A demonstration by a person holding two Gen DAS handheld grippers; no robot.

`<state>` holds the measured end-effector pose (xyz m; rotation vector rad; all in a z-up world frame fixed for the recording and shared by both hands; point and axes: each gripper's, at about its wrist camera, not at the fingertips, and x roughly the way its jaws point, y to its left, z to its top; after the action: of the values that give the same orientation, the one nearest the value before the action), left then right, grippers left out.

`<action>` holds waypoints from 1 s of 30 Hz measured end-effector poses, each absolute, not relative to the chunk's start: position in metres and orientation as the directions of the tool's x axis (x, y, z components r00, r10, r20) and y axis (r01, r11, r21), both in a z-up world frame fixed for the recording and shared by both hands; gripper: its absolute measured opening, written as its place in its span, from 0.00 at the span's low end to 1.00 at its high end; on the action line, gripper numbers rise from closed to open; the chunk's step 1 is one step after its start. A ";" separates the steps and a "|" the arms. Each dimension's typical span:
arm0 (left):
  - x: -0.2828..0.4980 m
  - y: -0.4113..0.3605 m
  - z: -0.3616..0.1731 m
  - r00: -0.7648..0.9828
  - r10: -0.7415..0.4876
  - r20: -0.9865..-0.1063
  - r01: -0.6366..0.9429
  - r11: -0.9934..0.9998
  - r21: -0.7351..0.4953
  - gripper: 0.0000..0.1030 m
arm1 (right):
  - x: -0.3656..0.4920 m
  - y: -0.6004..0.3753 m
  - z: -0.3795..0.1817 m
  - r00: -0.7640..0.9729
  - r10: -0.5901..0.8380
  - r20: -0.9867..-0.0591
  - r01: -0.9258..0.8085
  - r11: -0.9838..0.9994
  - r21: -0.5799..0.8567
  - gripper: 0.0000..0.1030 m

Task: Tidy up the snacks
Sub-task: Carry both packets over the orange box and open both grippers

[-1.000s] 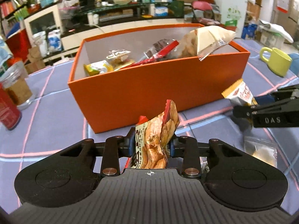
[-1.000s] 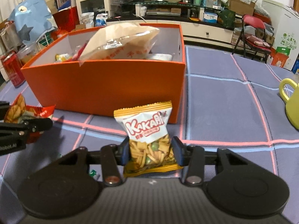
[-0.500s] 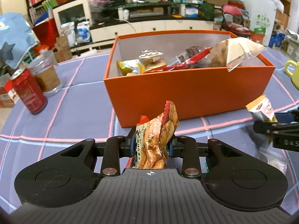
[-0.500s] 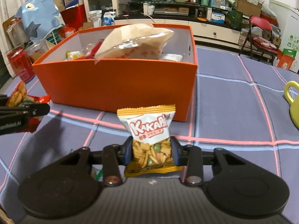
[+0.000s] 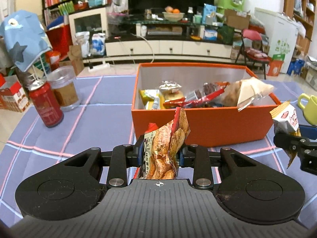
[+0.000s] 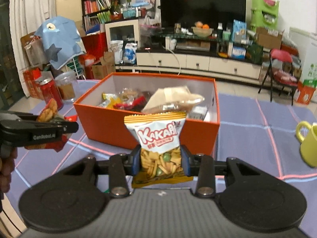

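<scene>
My left gripper (image 5: 160,153) is shut on a red and brown nut snack bag (image 5: 165,148) and holds it above the table, short of the near wall of the orange box (image 5: 202,127). My right gripper (image 6: 160,161) is shut on a white and yellow Kakari snack bag (image 6: 159,138) and holds it up before the same box (image 6: 111,127). The box holds several snack packets, with a large tan bag (image 5: 249,91) at its right end. Each gripper shows in the other's view, the right one (image 5: 293,144) and the left one (image 6: 39,130).
A red can (image 5: 46,107) and a clear plastic cup (image 5: 63,88) stand on the purple checked tablecloth (image 5: 95,107) left of the box. A green mug (image 5: 309,109) stands to the right; it also shows in the right wrist view (image 6: 309,142). A cluttered TV stand lies beyond.
Both grippers have risen and pulled back with their bags still held. The box now looks lower and farther, and its inside shows more.
</scene>
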<state>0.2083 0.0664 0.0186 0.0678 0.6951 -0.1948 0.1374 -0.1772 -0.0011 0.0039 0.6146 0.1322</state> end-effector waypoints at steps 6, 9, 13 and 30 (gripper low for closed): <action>0.206 0.068 0.023 0.757 -0.134 -0.640 0.179 0.984 0.007 0.04 | 0.136 -0.172 0.002 0.814 0.126 -0.567 -0.132 0.991 0.030 0.39; 0.206 0.068 0.024 0.761 -0.121 -0.637 0.168 0.986 0.013 0.04 | 0.133 -0.170 0.004 0.814 0.133 -0.565 -0.140 0.990 0.031 0.39; 0.204 0.065 0.030 0.769 -0.123 -0.627 0.169 0.986 0.014 0.04 | 0.129 -0.164 0.009 0.818 0.147 -0.556 -0.155 0.987 0.033 0.39; 0.283 0.056 0.090 0.794 -0.164 -0.586 0.162 0.985 -0.056 0.04 | 0.218 -0.177 0.074 0.848 0.162 -0.505 -0.137 0.987 0.086 0.39</action>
<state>0.2830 0.0558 0.0904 -0.0030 0.6302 -0.1756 0.2177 -0.1769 0.0737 0.0473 0.5367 0.1574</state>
